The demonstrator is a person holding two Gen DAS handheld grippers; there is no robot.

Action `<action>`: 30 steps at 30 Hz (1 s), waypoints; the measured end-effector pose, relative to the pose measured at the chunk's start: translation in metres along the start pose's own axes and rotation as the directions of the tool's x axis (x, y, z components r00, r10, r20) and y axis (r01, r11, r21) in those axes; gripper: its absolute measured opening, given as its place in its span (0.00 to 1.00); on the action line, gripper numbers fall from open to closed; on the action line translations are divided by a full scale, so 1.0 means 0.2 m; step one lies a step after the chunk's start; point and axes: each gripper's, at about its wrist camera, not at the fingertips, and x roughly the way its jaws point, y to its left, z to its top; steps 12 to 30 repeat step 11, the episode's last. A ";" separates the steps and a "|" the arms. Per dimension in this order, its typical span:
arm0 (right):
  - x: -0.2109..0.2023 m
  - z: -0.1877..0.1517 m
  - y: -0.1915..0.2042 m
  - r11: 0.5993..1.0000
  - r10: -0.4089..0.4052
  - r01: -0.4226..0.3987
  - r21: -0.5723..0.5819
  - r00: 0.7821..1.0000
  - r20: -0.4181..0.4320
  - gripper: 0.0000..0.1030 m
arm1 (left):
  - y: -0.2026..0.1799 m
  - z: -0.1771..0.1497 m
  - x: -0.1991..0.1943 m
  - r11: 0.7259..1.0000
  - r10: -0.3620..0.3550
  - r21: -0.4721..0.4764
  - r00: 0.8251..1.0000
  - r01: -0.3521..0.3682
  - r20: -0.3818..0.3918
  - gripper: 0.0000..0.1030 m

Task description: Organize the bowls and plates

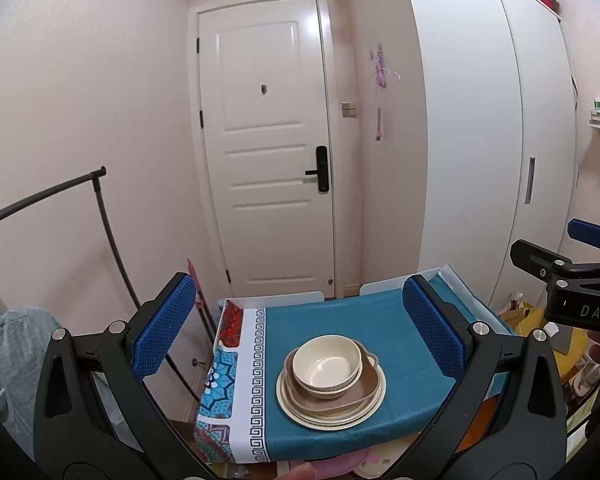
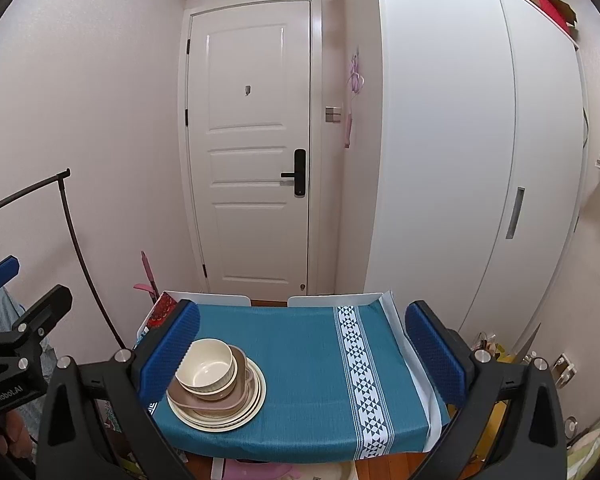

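Stack: a cream bowl (image 1: 326, 364) sat in a second, slightly larger cream bowl, which sat in a brown handled dish (image 1: 366, 390), all on cream plates (image 1: 374, 404); pieces nested and upright.
Stack position: on the teal tablecloth (image 1: 360, 320) of a small table, nearer the near edge than the far edge; in the right wrist view it lay toward the left near corner (image 2: 217, 384).
Left gripper (image 1: 300, 328): jaws wide apart, blue pads empty, held above and short of the table's near edge; stack seen between the fingers, not touched.
Right gripper (image 2: 302, 348): jaws wide apart, nothing between the pads; its left finger (image 2: 170, 354) overlapped the stack in the view, contact could not be told.
Cloth: patterned border at the left edge, white triangle band (image 2: 360, 376) toward the right edge.
Background: white door (image 1: 268, 148) beyond the far edge; white wardrobe (image 2: 460, 160) on the right; black clothes rail (image 1: 100, 208) on the left.
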 end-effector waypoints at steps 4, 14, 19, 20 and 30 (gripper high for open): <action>0.00 0.00 0.00 1.000 0.000 0.000 -0.002 1.000 -0.003 0.99 | 0.00 0.00 0.01 1.000 0.008 0.001 1.000 -0.008 0.003 1.00; 0.02 -0.01 0.03 1.000 0.004 -0.004 -0.012 1.000 -0.008 0.99 | 0.02 0.01 0.03 1.000 0.026 0.001 1.000 -0.026 0.005 1.00; 0.02 -0.01 0.03 1.000 0.004 -0.004 -0.012 1.000 -0.008 0.99 | 0.02 0.01 0.03 1.000 0.026 0.001 1.000 -0.026 0.005 1.00; 0.02 -0.01 0.03 1.000 0.004 -0.004 -0.012 1.000 -0.008 0.99 | 0.02 0.01 0.03 1.000 0.026 0.001 1.000 -0.026 0.005 1.00; 0.02 -0.01 0.03 1.000 0.004 -0.004 -0.012 1.000 -0.008 0.99 | 0.02 0.01 0.03 1.000 0.026 0.001 1.000 -0.026 0.005 1.00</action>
